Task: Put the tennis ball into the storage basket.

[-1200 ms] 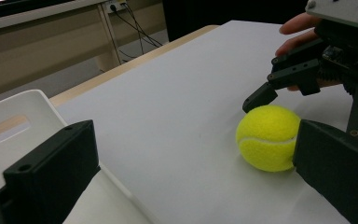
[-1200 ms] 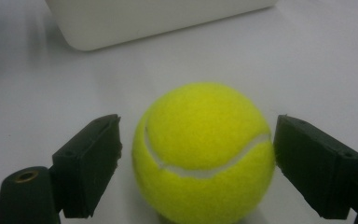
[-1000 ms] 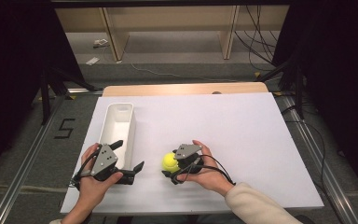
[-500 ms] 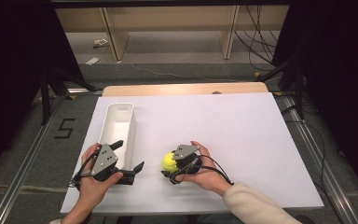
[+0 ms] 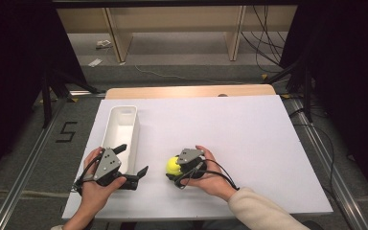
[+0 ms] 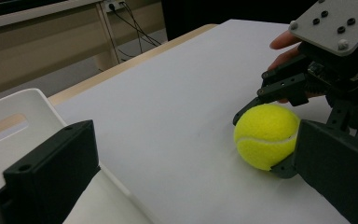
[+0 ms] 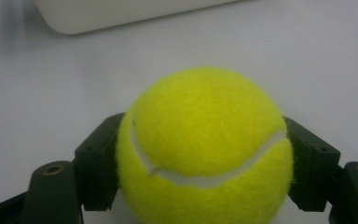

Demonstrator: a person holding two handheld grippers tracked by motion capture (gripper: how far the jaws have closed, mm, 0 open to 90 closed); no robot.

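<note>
White table [image 5: 249, 124]: bin [image 5: 120, 134], ball [image 5: 173, 165].

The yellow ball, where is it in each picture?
High view: the yellow ball sits low and just left of middle, between the right gripper's jaws.
Left gripper view: right of middle, on the white table.
Right gripper view: middle, large, a jaw touching each side.
Shared landmark: the white bin, left of the ball from above, at the left edge in the left gripper view, along the top in the right gripper view.

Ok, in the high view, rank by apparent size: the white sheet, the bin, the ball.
1. White sheet, the largest by far.
2. Bin, long and narrow.
3. Ball, the smallest, between the jaws of the right tool.
</note>
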